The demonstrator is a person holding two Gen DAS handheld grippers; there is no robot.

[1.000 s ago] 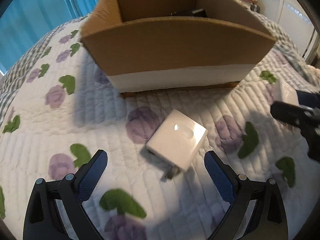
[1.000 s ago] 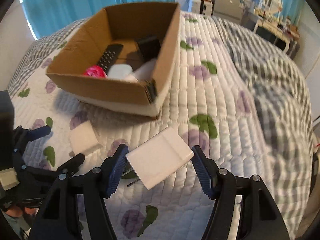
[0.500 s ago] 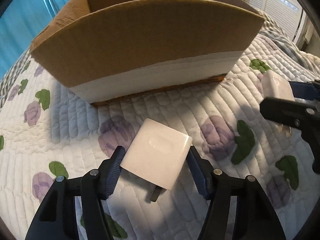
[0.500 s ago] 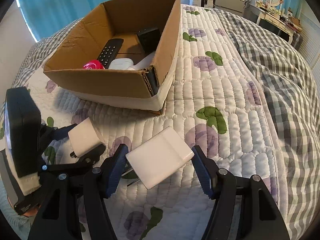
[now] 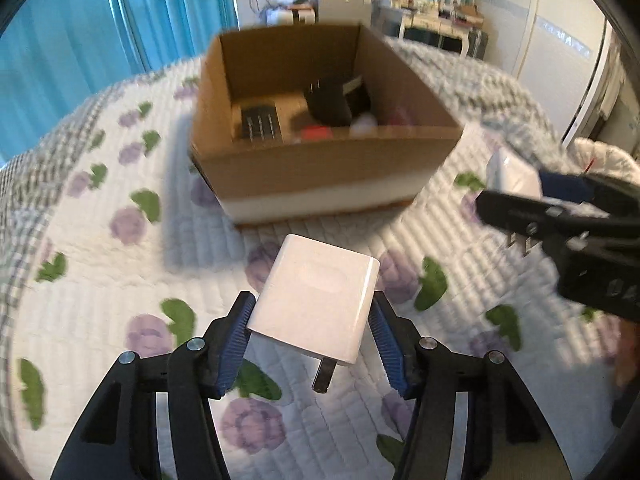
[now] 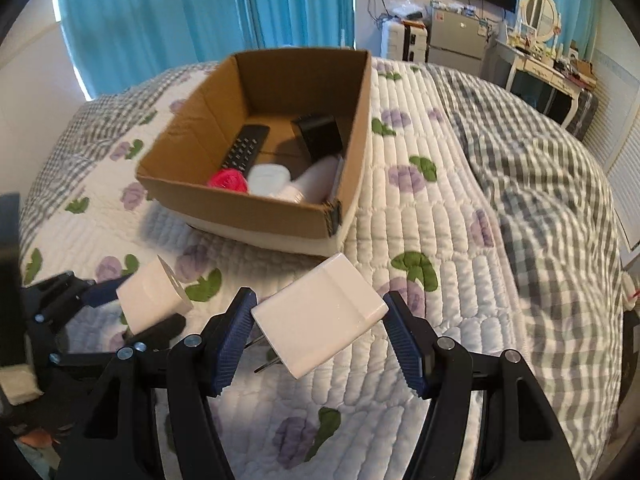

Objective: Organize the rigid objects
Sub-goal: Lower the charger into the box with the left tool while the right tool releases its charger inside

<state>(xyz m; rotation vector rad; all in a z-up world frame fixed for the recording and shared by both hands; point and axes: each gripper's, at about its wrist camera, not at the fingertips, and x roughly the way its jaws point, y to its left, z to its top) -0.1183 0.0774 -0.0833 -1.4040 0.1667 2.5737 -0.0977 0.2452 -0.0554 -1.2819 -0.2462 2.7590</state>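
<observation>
So we've got a white charger in each hand right now. Starting on the left: our left gripper (image 5: 314, 330) is clamped on a white plug adapter (image 5: 314, 306), blue pads pressed against its two side faces, prongs poking down and back toward us. It's clear of the quilt (image 5: 100, 280), which is white with purple flowers and green leaves, soft and lumpy, so nothing sits very flat on it.

The thing that matters for the next move: the cardboard box (image 5: 320, 168) is straight ahead of the left gripper, and its open top sits higher than the adapter from this angle. The near wall is between us and the inside, so we'd guess the adapter has to go up and forward over that rim before letting go. The left hand looks like the nearer one, but honestly it's close.

Moving right: our right gripper (image 6: 318, 336) is squeezed on a second white adapter (image 6: 320, 314), held corner-on, prongs sticking out to the lower left. From here the box (image 6: 256, 224) is ahead and a bit to the left, with its corner pointing at us. Inside we can see a black remote (image 6: 246, 148), a pink thing (image 6: 227, 181), some white pieces and a black block (image 6: 320, 138).

Room-wise: teal curtains (image 6: 168, 16) behind, a grey checked blanket (image 6: 560, 208) on the right, dresser with a mirror far back.
</observation>
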